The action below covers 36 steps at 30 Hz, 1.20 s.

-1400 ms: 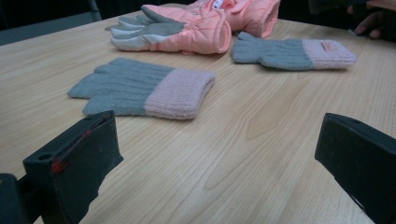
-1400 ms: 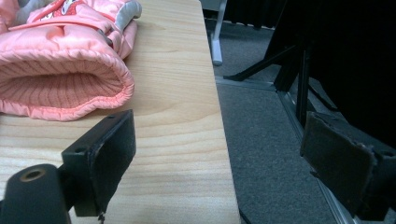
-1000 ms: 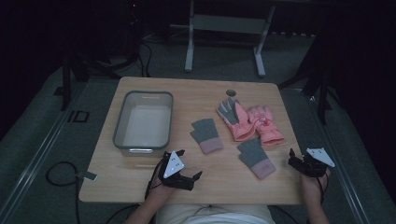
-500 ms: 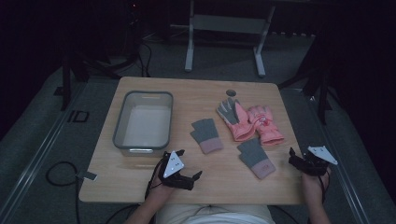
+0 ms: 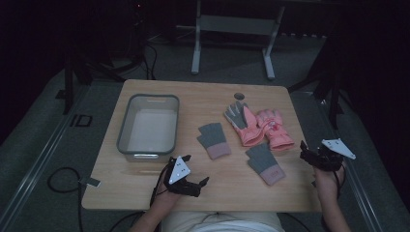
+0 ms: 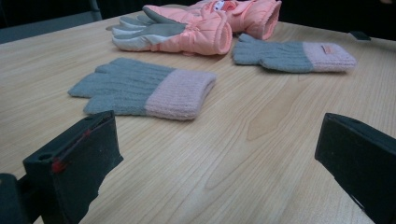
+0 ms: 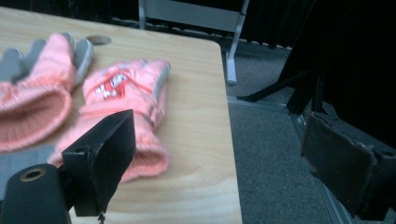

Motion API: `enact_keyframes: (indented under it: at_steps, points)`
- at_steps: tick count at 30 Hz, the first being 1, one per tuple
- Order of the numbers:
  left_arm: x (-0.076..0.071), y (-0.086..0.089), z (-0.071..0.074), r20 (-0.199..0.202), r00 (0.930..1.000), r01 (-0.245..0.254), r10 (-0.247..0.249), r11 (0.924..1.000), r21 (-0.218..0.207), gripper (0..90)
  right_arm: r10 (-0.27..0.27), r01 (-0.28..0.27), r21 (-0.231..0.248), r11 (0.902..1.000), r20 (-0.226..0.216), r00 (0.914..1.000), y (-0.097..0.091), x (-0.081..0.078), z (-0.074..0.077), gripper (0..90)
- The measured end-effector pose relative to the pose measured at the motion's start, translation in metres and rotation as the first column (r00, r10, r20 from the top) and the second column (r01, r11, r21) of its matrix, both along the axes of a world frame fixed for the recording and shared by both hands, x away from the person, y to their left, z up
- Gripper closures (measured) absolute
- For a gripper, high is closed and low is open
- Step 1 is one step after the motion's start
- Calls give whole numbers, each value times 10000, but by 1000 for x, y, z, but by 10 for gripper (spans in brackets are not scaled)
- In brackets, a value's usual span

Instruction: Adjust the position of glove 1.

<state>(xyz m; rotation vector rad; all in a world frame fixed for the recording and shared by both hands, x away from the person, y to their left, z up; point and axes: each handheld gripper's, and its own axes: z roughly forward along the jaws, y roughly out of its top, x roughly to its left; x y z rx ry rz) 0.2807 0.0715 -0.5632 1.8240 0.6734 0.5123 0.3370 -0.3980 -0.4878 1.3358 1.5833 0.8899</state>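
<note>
— Left gripper (image 5: 193,181)?
— Fingers (image 6: 74,163) spread wide, empty, low over the bench (image 5: 145,188), aimed at a grey-and-pink knit glove (image 6: 144,91).
— Right gripper (image 5: 316,155)?
— Spread too, empty, at the bench's right edge beside the pink ski gloves (image 7: 126,93).
— Farther off?
— Second knit glove (image 5: 263,162); grey bin (image 5: 147,126) at left.

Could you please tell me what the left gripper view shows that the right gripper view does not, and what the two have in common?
The left gripper view alone shows the two grey knit gloves with pink cuffs, the near one and the far one, lying flat and apart.

The right gripper view alone shows the table's edge, the grey floor and a metal stand.

Both show the pink ski gloves, the wooden tabletop, and open black jaws holding nothing.
</note>
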Motion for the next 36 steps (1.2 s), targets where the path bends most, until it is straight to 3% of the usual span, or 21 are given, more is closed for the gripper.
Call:
enact_keyframes:
  at_steps: [11,23,29,36]
  points:
    - [0,0,0,-14,10000,-36,36,10000,1,0,447,-452,166,9988,331,9985,12,10,32,104]
    - [0,0,0,15,10000,-8,8,10000,16,0,1381,-1381,-27,9904,410,9896,44,27,64,104]
    - [0,0,0,9,10000,24,-24,10000,25,0,2298,-2288,-269,9731,409,9724,74,37,76,104]
    - [0,0,0,-4,10000,51,-51,10000,-14,0,3162,-3150,-489,9478,199,9485,109,45,70,104]
